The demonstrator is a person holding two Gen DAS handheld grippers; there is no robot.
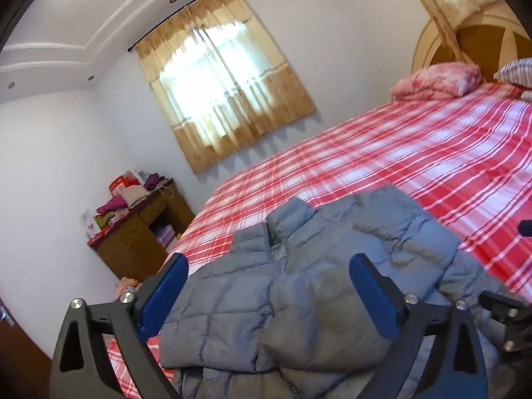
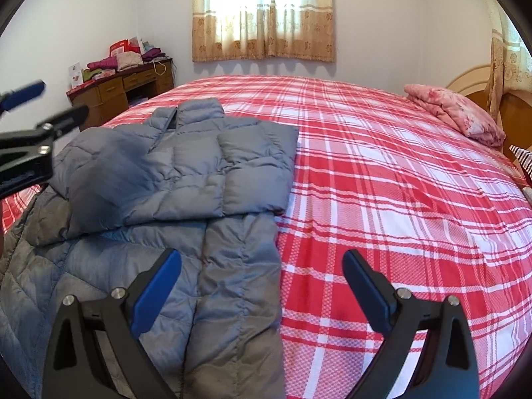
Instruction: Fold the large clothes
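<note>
A grey-blue quilted puffer jacket lies flat on the red-and-white plaid bed, collar toward the window, with its sleeves folded across the chest. In the right wrist view my right gripper stands open just above the jacket's lower right edge, with nothing pinched. My left gripper hovers open at the jacket's left side. In the left wrist view the left gripper is spread wide over the jacket, and its blue pads do not press the fabric.
A folded pink blanket and a striped pillow lie by the wooden headboard. A wooden desk piled with clothes stands in the far left corner. A curtained window faces the bed.
</note>
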